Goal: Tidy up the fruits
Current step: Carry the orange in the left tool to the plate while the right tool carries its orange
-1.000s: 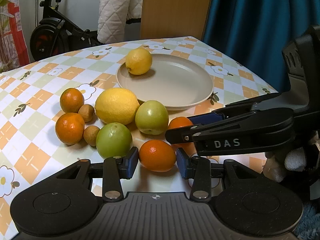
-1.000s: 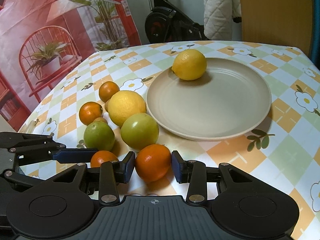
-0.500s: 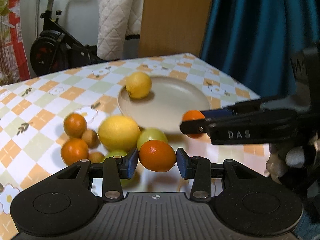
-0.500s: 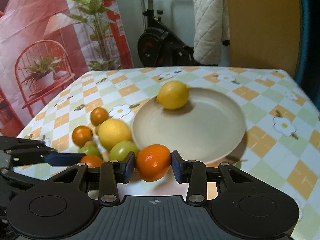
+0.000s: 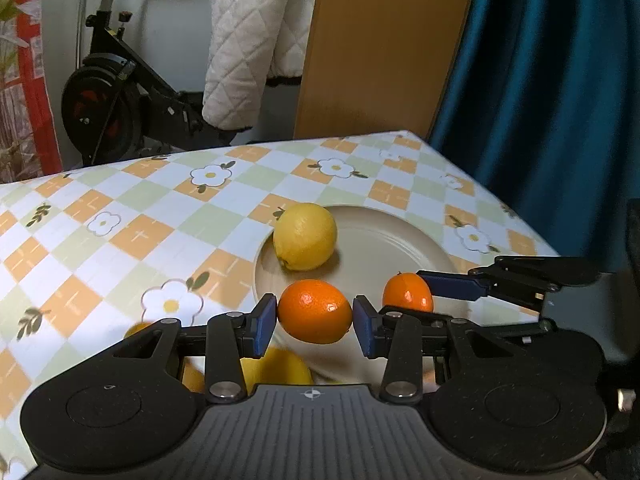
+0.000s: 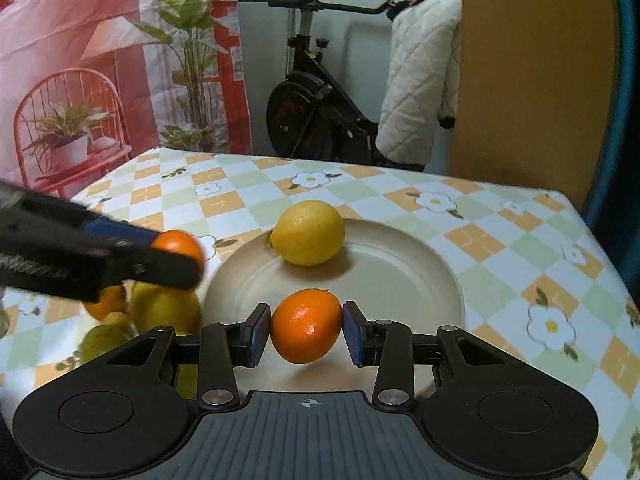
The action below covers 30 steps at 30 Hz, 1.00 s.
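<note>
Both grippers have lifted their oranges off the table and carried them over the plate (image 6: 420, 280). The left gripper (image 5: 315, 319) clamps one orange (image 5: 315, 311); the right gripper (image 6: 306, 330) clamps another orange (image 6: 306, 325). No lettering is legible. A lemon (image 6: 307, 233) lies on the plate at twelve o'clock. The checked floral tablecloth (image 5: 160, 216) covers the table; an exercise bike (image 6: 316, 104) stands behind.
</note>
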Tool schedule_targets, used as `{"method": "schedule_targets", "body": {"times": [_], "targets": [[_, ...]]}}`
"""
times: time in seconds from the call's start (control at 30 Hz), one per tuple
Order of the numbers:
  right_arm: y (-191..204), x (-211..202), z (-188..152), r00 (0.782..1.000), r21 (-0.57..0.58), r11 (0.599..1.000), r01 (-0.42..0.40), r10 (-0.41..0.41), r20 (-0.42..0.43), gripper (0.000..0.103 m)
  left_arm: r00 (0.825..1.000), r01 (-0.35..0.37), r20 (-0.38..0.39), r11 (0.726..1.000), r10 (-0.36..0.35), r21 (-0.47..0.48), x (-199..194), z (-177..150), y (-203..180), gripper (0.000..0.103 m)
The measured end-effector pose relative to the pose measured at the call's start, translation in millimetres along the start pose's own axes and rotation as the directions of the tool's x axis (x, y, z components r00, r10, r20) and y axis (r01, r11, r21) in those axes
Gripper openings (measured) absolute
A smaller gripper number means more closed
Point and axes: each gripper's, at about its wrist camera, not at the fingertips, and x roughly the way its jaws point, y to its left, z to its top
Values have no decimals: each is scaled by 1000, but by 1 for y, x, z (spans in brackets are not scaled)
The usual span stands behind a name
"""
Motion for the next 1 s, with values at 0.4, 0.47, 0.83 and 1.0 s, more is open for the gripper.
{"method": "schedule_targets", "body": {"times": [0.4, 0.47, 0.83, 1.0], "targets": [[-9, 38, 14, 1000, -54, 999, -3, 2, -12, 36, 998, -18, -59, 1000, 18, 8, 43, 22, 10, 44], [-10, 43, 14, 1000, -54, 998, -7, 6, -16, 36, 998, -19, -68, 1000, 19, 9, 48, 23, 10, 44], [-8, 57, 15, 1000, -44, 999, -9, 8, -29, 36, 995, -26, -97, 1000, 26, -3, 59, 20, 17, 44], [-6, 57, 16, 999, -52, 999, 1, -3, -35, 37, 996, -32, -84, 999, 32, 4, 57, 21, 15, 45]]}}
